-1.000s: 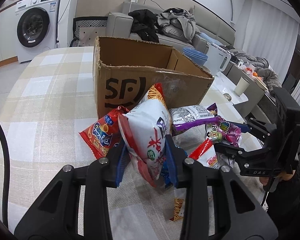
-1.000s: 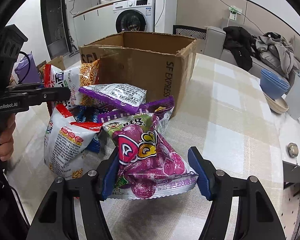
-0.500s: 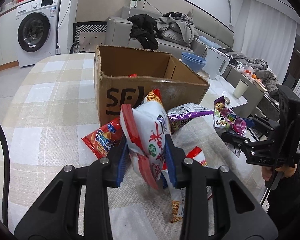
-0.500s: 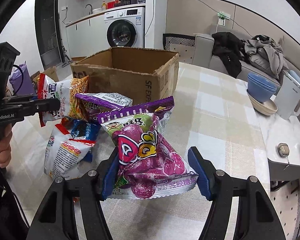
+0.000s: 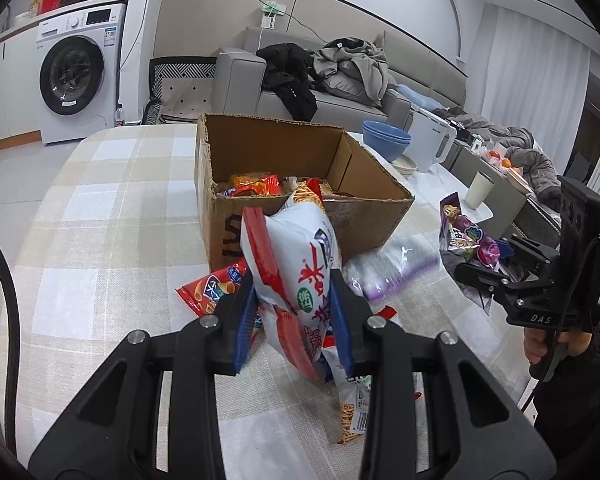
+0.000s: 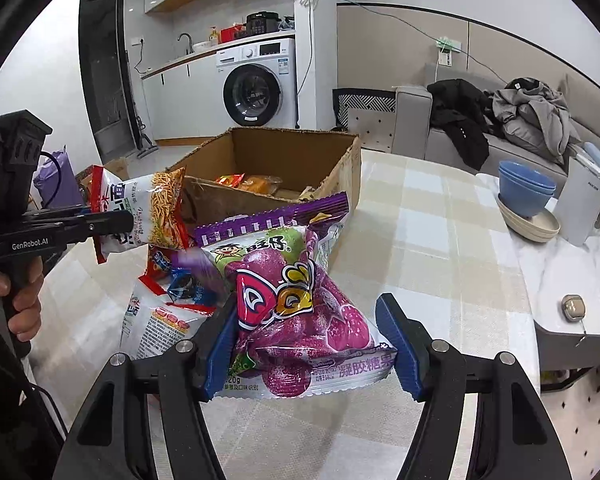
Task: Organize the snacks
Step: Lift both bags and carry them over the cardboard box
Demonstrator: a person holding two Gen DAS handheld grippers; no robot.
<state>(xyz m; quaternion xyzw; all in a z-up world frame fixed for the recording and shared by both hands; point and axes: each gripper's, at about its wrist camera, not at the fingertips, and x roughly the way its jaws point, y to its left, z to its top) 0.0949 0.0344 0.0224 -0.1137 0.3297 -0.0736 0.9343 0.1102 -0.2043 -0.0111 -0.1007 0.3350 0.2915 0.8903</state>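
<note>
A table [image 5: 100, 216] under a woven cloth of beige and white checks lies below both grippers. Ahead of them stands an open cardboard box [image 5: 296, 148], brown, rough along its torn rim, with several glossy packets loose on its floor. The left gripper [image 5: 296, 320] is clamped on a puffy white snack bag [image 5: 296, 264] with a red sealed edge and red lettering; its blue pads press the bag's lower part from both sides, and the bag stands upright out of the jaws, its top overlapping the box's near wall in the view. The right gripper [image 6: 312, 344] grips a crinkly purple candy bag [image 6: 300, 300], shiny foil with round grape shapes, held at its lower half between blue pads, the serrated top seal pointing toward the box. Below and beyond the left gripper, flat on the cloth, lie a red chip packet [image 5: 212, 292], just left of its jaws, and a clear purple-edged pouch [image 5: 392, 268], blurred, to their right. A hand [image 6: 20, 300] wraps the left gripper's black handle.
</note>
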